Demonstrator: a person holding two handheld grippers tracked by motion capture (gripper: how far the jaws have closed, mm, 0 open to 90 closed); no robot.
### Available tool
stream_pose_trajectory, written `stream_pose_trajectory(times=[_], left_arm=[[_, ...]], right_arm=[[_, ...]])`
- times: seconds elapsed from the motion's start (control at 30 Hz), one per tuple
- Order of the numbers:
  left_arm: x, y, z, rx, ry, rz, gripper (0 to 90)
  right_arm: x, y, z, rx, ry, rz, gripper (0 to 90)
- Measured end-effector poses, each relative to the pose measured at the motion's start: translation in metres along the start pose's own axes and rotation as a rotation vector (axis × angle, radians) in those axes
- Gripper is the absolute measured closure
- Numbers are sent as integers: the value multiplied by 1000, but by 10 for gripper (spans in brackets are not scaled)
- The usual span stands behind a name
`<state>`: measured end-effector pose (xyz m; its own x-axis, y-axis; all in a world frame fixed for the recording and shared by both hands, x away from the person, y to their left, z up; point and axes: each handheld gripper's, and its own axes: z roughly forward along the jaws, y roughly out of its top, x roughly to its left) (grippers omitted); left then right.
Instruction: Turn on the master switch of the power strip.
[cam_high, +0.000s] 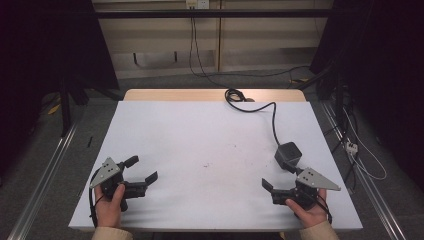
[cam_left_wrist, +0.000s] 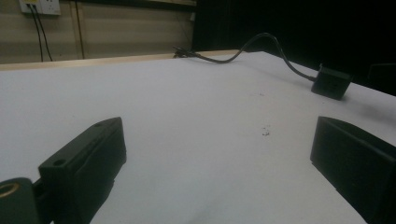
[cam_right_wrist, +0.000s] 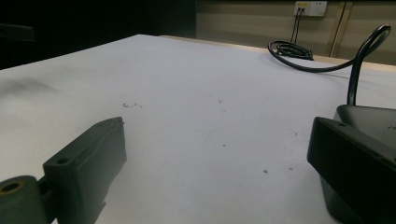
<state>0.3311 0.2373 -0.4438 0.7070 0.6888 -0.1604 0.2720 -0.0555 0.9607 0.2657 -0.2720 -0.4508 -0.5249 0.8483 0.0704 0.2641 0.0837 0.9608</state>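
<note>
No task is named. Both of my grippers rest low near the front edge of a white table (cam_high: 200, 130), each held in a hand. My left gripper (cam_high: 143, 168) is at the front left, its jaws wide apart with bare tabletop between them, as its own view (cam_left_wrist: 217, 126) confirms. At the front right, my right gripper (cam_high: 277, 176) also stands open with nothing between its jaws (cam_right_wrist: 217, 123). A black adapter box (cam_high: 288, 154) sits just beyond the right gripper's far jaw, close behind that jaw (cam_right_wrist: 373, 116) in the right gripper view.
A black cable (cam_high: 274, 117) runs from the adapter to a coil (cam_high: 235, 95) at the table's far edge. The adapter (cam_left_wrist: 331, 83) lies far right in the left gripper view. Faint scuff marks (cam_high: 235, 147) dot the middle. Dark curtains and metal rails flank the table.
</note>
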Motion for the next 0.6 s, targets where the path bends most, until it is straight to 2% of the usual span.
stream_pose_trajectory(times=[0.3, 0.6], left_arm=[[0, 0, 0, -7, -8, 3, 32], [0, 1, -1, -16, -6, 2, 32]], right_arm=[[-3, 0, -1, 4, -17, 1, 47], [-9, 4, -2, 4, -44, 5, 92]])
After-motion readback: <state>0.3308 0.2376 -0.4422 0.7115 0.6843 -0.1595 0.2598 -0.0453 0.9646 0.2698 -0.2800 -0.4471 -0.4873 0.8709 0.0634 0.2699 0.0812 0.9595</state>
